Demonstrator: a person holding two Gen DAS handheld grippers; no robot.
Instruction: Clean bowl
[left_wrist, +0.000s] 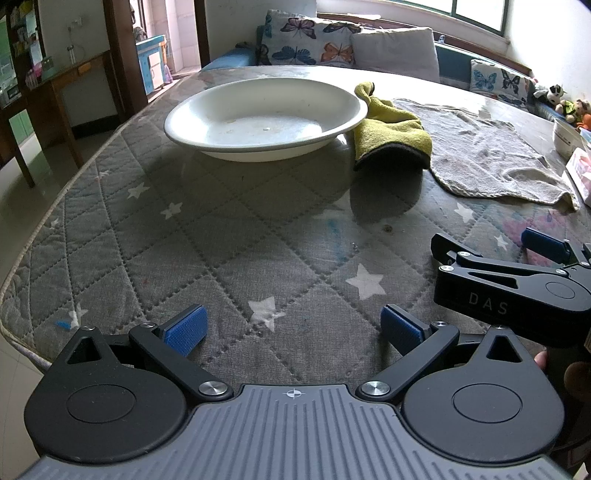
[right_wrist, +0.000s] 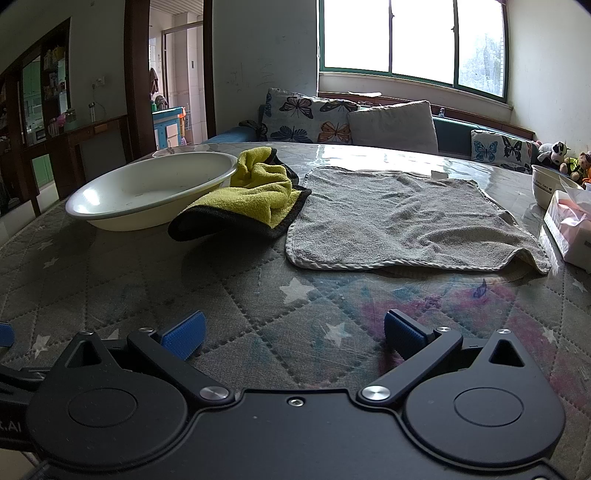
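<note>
Bowl (left_wrist: 266, 120), white and shallow, upper centre of the left-wrist frame, resting on the quilted surface (left_wrist: 258, 236). Yellow cloth (left_wrist: 391, 133) touches its right rim; grey towel (right_wrist: 402, 218) lies beyond. Left gripper (left_wrist: 291, 326) and right gripper (right_wrist: 293, 330) both spread wide, grasping nothing.

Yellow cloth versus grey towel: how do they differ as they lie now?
The yellow cloth is bunched and folded, showing a dark underside; the grey towel is spread nearly flat. The yellow cloth leans on the white bowl's rim; the grey towel lies clear of it. The grey towel covers more of the table. Both lie untouched; the left gripper and right gripper are open.
</note>
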